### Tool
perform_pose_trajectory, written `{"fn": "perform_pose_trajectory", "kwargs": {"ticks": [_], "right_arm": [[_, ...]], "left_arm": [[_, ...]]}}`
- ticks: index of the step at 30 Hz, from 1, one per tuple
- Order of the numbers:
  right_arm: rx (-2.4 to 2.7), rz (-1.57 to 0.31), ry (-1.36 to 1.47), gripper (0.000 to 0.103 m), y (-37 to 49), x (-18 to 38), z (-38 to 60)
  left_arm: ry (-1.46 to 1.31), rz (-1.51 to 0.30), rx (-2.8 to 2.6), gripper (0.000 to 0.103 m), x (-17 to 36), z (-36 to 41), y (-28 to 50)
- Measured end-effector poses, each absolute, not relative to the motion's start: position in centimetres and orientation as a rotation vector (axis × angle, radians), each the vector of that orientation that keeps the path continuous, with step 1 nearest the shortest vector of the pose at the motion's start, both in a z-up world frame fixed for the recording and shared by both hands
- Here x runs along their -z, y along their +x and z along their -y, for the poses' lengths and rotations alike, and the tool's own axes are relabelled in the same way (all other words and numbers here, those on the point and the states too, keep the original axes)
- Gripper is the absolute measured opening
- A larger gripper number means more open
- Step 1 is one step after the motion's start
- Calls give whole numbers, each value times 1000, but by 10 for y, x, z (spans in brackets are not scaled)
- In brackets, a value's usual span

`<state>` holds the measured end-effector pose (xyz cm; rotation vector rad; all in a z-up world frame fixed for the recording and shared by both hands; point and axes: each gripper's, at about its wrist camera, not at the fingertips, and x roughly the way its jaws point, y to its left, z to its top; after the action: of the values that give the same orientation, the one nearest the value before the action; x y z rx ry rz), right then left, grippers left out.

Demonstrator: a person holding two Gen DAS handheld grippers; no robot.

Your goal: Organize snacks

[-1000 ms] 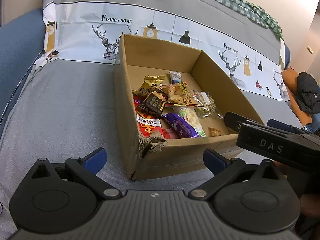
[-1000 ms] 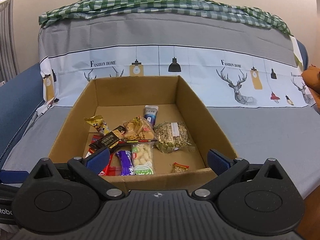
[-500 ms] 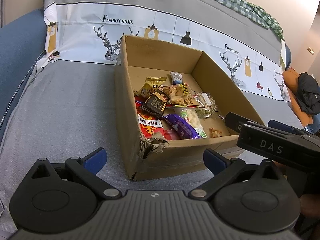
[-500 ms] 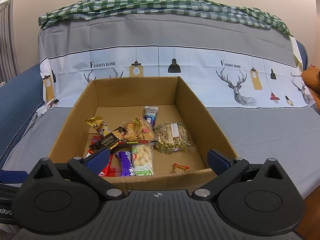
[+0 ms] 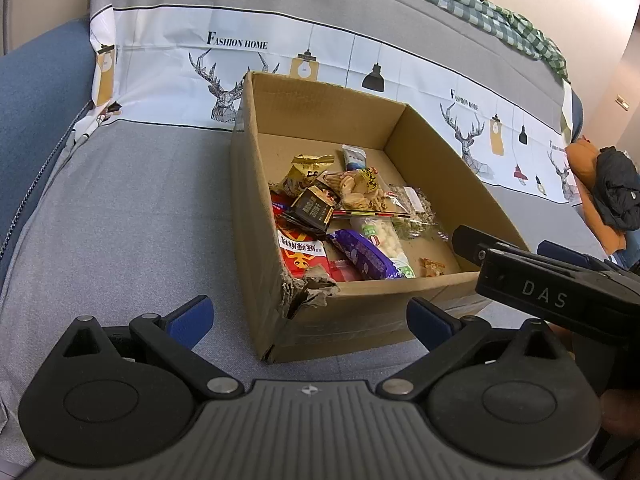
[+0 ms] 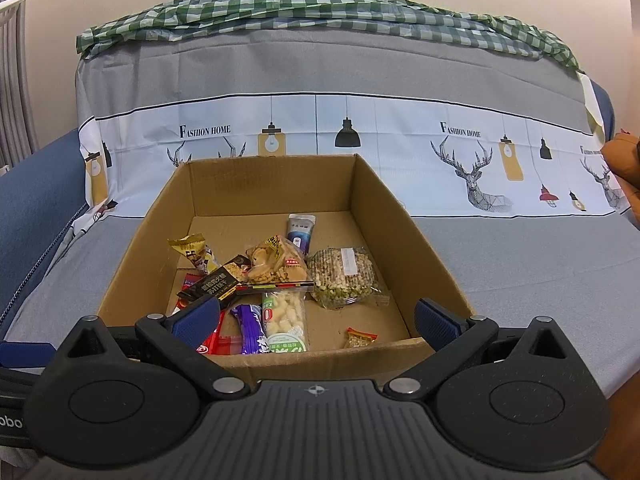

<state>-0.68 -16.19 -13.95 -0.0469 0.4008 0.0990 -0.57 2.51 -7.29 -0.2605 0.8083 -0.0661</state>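
A sofa [image 6: 500, 264] draped in a grey cover with a white printed band of deer and lamps carries an open cardboard box [image 6: 384, 216], which sits on the seat with its near left corner [image 5: 308, 292] torn and crumpled. The snacks lie loose on the box floor, crowded toward its near left part. Largest is a clear bag of green and pale seeds [image 6: 344, 276], touching a clear bag of knobbly brown pieces [image 6: 272, 264] with a yellow label. In front lie a packet of white puffs [image 6: 284, 320], a purple wrapper [image 6: 250, 328] and a red packet [image 5: 302, 254]. A black bar packet [image 6: 214, 284] rests on top of the pile, a gold one [image 6: 192, 250] behind it. A small blue-and-white sachet [image 6: 302, 232] stands apart at the back, and a tiny orange packet [image 6: 360, 338] lies alone near the front wall.

The left claw [image 5: 310, 316] and the right claw [image 6: 318, 322] both hover before the box, fingers spread apart and empty.
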Motion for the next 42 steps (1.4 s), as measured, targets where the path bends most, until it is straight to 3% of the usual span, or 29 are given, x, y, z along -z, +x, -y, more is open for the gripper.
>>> {"fn": "perform_pose_trajectory", "kwargs": {"ticks": [42], "right_arm": [[-104, -395, -57, 102, -8, 139, 159]], "left_arm": [[-262, -807, 74, 103, 76, -23, -4]]}}
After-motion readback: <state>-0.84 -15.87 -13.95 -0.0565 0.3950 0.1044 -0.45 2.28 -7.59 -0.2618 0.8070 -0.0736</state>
